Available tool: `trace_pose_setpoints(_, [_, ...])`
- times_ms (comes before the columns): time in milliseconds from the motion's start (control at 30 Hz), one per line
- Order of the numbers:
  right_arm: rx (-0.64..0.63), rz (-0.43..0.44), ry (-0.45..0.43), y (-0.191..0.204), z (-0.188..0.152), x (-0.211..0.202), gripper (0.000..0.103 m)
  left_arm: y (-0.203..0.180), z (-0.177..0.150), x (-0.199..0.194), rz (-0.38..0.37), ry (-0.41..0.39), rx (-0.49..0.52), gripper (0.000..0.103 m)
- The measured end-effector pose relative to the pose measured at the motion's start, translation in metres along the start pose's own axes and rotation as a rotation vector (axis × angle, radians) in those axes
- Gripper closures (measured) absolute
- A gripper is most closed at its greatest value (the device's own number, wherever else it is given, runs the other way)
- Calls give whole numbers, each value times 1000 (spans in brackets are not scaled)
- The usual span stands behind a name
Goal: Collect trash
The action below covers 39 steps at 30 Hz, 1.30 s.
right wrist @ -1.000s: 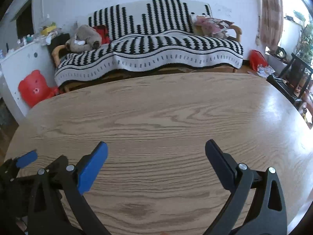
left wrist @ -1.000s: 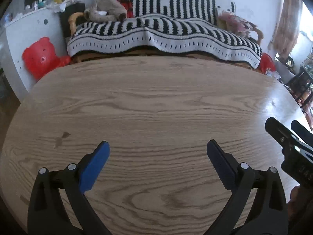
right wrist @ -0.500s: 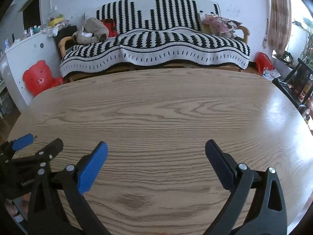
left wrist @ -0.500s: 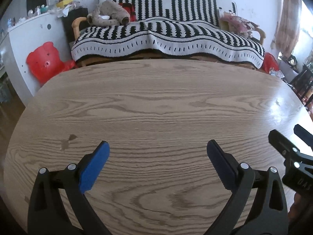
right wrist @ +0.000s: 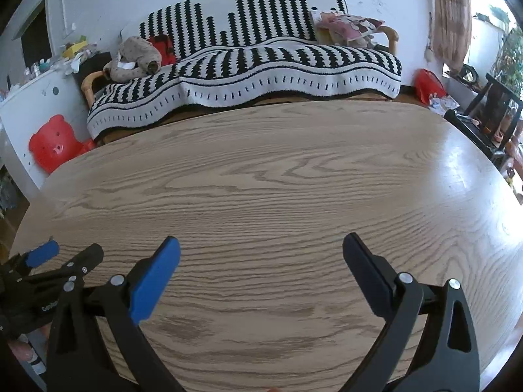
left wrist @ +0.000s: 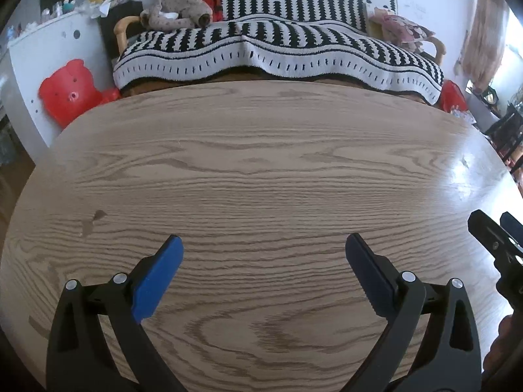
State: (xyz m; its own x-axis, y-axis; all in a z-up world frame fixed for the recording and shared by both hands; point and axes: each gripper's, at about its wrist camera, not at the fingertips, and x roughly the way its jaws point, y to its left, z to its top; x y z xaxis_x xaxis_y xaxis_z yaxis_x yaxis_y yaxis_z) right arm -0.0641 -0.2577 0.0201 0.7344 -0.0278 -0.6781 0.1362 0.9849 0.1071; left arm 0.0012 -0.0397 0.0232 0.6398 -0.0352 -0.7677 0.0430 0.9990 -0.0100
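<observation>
My left gripper (left wrist: 263,245) is open and empty above the near part of the oval wooden table (left wrist: 261,170). My right gripper (right wrist: 260,245) is open and empty too, over the same table (right wrist: 278,179). The right gripper also shows at the right edge of the left wrist view (left wrist: 497,238). The left gripper shows at the left edge of the right wrist view (right wrist: 62,258). No trash is visible on the table in either view. A small dark mark (left wrist: 98,216) sits on the table top at the left.
A sofa under a black-and-white striped blanket (left wrist: 278,45) stands behind the table, with a plush toy (left wrist: 178,8) on it. A red bear-shaped stool (left wrist: 67,93) and white cabinet (left wrist: 42,52) are at the left. A dark chair (right wrist: 490,114) and red bag (right wrist: 428,85) are at the right.
Both grippers have drawn back a little and tilted up, so the sofa and the far table edge sit lower in view. Both stay open and empty.
</observation>
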Motion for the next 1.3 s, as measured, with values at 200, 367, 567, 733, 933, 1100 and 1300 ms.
trace_pose_setpoints(200, [-21, -10, 1, 2, -1, 0, 7, 1, 0, -3, -14, -7, 0, 7])
trace_pose_setpoints(367, [-21, -10, 13, 7, -1, 3, 7, 3, 0, -5, -25, -5, -3, 7])
trace_pose_setpoints(567, [-47, -9, 15, 15, -1, 3, 7, 5, -1, -7, -27, -7, 4, 7])
trace_pose_setpoints(733, [-47, -37, 23, 13, 0, 8, 7, 8, -2, -9, -35, -13, -1, 7])
trace_pose_setpoints(933, [-14, -38, 24, 5, -1, 8, 7, 5, -2, -7, -30, -2, 9, 7])
trace_pose_setpoints(1100, [24, -17, 31, -3, -1, 9, 7, 1, -1, -6, -19, -2, 21, 7])
trace_pose_setpoints(1300, [28, -16, 26, -4, -1, 6, 7, -2, -2, -4, -13, 4, 42, 7])
